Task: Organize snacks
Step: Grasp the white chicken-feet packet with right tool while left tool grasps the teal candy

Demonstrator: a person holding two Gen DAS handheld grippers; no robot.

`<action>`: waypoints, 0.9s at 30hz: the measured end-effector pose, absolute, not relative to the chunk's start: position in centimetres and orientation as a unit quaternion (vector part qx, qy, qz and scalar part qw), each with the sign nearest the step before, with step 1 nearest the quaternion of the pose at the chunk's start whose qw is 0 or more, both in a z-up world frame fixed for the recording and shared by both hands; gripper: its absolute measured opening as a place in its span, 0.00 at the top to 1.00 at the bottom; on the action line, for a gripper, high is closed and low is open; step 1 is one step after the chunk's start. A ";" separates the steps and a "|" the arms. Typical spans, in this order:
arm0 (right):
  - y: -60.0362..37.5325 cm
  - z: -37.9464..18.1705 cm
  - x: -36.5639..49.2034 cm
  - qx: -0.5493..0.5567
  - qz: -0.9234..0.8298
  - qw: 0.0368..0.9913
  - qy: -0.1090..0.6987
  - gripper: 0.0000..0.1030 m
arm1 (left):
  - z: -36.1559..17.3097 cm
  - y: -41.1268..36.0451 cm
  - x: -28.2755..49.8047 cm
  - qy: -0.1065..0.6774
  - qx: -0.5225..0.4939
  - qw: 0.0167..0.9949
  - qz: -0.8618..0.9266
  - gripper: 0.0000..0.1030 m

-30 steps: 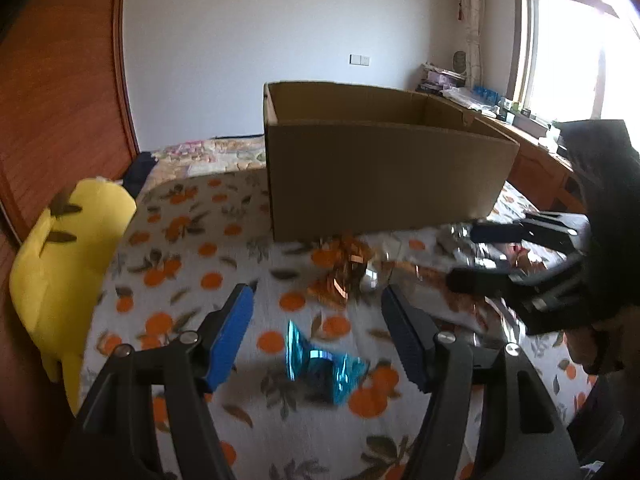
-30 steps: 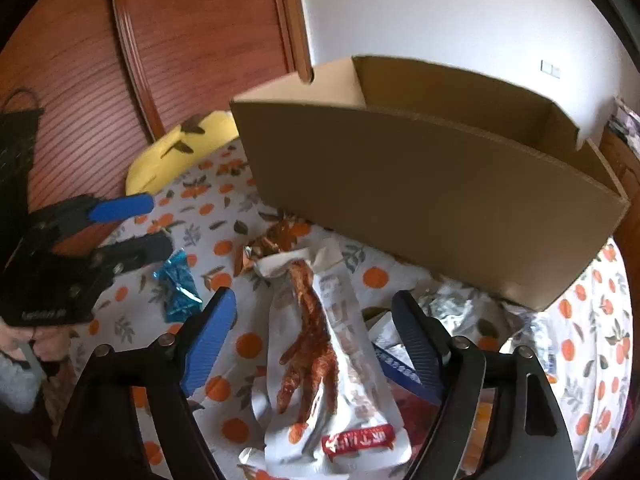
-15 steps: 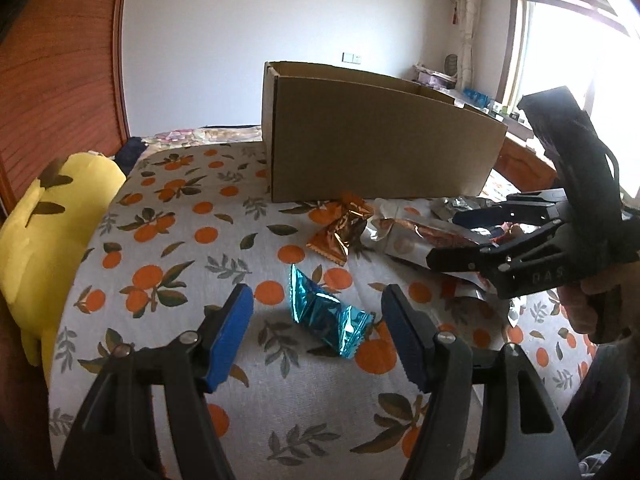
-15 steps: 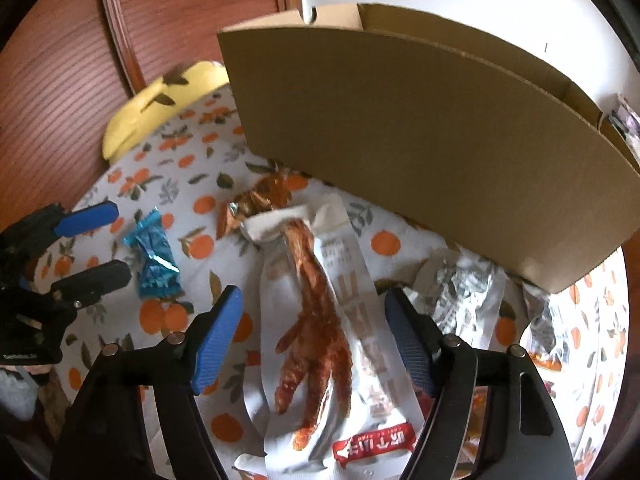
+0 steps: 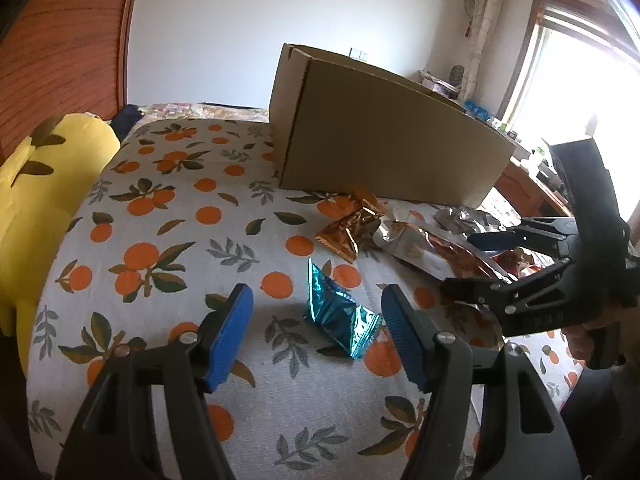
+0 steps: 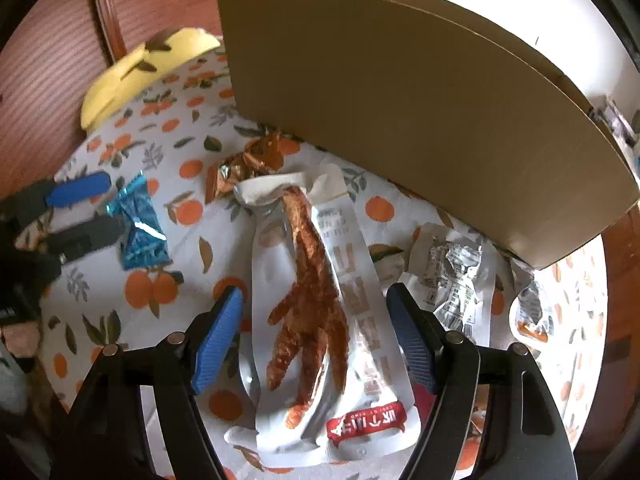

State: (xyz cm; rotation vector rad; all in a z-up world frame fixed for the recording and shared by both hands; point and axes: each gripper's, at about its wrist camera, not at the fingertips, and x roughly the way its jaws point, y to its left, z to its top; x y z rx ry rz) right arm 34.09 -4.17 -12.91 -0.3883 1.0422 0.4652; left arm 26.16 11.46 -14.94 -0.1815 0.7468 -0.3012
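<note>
A blue foil snack (image 5: 340, 314) lies on the orange-print tablecloth (image 5: 168, 216), between the open jaws of my left gripper (image 5: 316, 336); it also shows in the right wrist view (image 6: 140, 230). A white chicken-foot snack pack (image 6: 320, 308) lies between the open jaws of my right gripper (image 6: 314, 340), low over it. The right gripper shows in the left wrist view (image 5: 476, 260) over the same pack (image 5: 424, 248). An orange foil snack (image 5: 352, 226) lies by the cardboard box (image 5: 384, 140), whose inside is hidden.
Silver foil packs (image 6: 452, 276) and more snacks (image 6: 532, 316) lie to the right, near the box (image 6: 420, 100). A yellow plush cushion (image 5: 36, 184) sits at the table's left edge. A wooden panel (image 5: 64, 40) stands behind it.
Both grippers have dropped lower and moved forward toward the table. The blue snack now sits between the left jaws, and the chicken-foot pack between the right jaws. Both stay open.
</note>
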 end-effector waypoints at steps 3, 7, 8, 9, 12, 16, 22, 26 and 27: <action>-3.9 -13.1 34.0 -0.200 0.210 0.819 0.496 0.26 | -15.0 11.3 26.2 0.366 -0.081 0.916 -0.144 0.35; -3.1 -13.5 34.0 -0.226 0.196 0.815 0.496 0.25 | -15.2 11.1 26.3 0.372 -0.075 0.914 -0.145 0.35; -3.0 -13.5 34.0 -0.230 0.193 0.815 0.496 0.27 | -15.2 11.2 26.3 0.374 -0.077 0.913 -0.144 0.35; -2.9 -13.5 33.9 -0.238 0.187 0.815 0.495 0.31 | -15.3 11.2 26.4 0.375 -0.079 0.912 -0.143 0.35; -2.7 -13.5 33.9 -0.249 0.186 0.811 0.495 0.34 | -15.4 11.3 26.4 0.380 -0.080 0.911 -0.140 0.35; -2.4 -13.1 33.9 -0.273 0.191 0.797 0.503 0.39 | -15.6 11.1 26.5 0.384 -0.073 0.910 -0.136 0.35; -2.7 -12.2 33.6 -0.309 0.214 0.775 0.509 0.45 | -15.8 10.4 26.9 0.397 -0.058 0.907 -0.128 0.35; -3.2 -11.7 32.5 -0.338 0.228 0.763 0.502 0.46 | -16.0 9.7 27.0 0.406 -0.038 0.905 -0.120 0.35; -3.5 -11.6 32.2 -0.345 0.231 0.761 0.498 0.46 | -16.0 9.5 27.0 0.406 -0.032 0.906 -0.117 0.35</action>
